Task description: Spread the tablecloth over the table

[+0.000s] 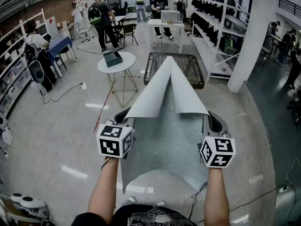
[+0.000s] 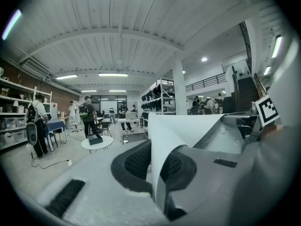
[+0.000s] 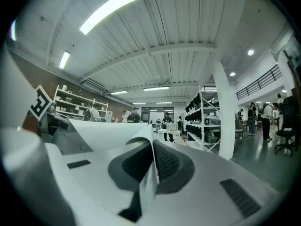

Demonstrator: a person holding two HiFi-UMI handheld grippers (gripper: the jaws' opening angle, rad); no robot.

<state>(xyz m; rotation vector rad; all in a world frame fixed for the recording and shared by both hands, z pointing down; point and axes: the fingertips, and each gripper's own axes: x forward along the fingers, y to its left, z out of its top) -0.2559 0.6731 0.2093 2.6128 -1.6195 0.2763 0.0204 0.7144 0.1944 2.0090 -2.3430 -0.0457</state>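
A pale grey tablecloth (image 1: pixel 164 140) is held up in the air between my two grippers. Its far part rises and folds into a peak (image 1: pixel 170 67) over a dark mesh-topped table (image 1: pixel 194 70), which it partly hides. My left gripper (image 1: pixel 124 117) is shut on the cloth's left edge, and my right gripper (image 1: pixel 211 120) is shut on its right edge. In the left gripper view the cloth (image 2: pixel 188 131) runs between the shut jaws of that gripper (image 2: pixel 157 168). The right gripper view shows the same grip, with the cloth (image 3: pixel 106 131) pinched in that gripper (image 3: pixel 151 168).
A round white table (image 1: pixel 123 66) with a dark box (image 1: pixel 112 58) stands ahead on the left. Black shelving (image 1: pixel 214 22) and a white pillar (image 1: pixel 251 36) line the right. Several people (image 1: pixel 101 18) stand at the back near a white table (image 1: pixel 165 25). Cables (image 1: pixel 66 92) lie on the floor.
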